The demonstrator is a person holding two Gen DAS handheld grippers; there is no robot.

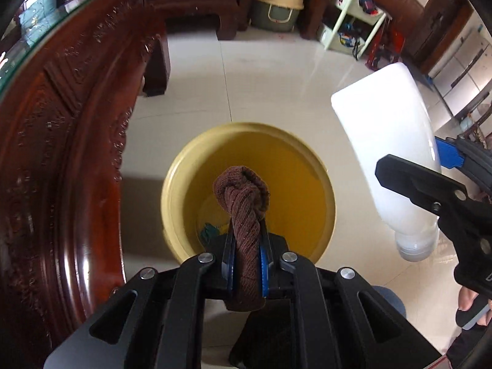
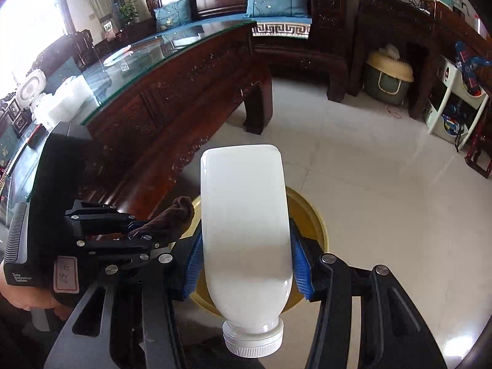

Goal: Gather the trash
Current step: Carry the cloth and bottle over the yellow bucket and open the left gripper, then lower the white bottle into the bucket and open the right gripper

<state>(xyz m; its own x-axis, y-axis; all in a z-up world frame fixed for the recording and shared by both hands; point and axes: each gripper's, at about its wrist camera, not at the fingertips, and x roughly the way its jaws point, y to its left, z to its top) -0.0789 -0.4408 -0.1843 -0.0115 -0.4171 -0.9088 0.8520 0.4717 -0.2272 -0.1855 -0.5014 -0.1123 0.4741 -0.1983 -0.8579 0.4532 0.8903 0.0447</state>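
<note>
Already the left gripper (image 1: 246, 246) pinches a soft, light brown cloth (image 1: 243, 196); the right gripper (image 2: 246, 264) clamps a smooth white bottle (image 2: 246, 215) mid-body, likely slippery, above the near yellow bin (image 1: 184, 184).

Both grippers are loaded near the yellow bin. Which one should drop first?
Left, probably. The left gripper holds the brown cloth directly over the yellow bin. The right gripper's white bottle sits off to the bin's side.

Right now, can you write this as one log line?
left hand-held gripper: shut on brown cloth | right hand-held gripper: shut on white bottle | both above yellow bin
</note>
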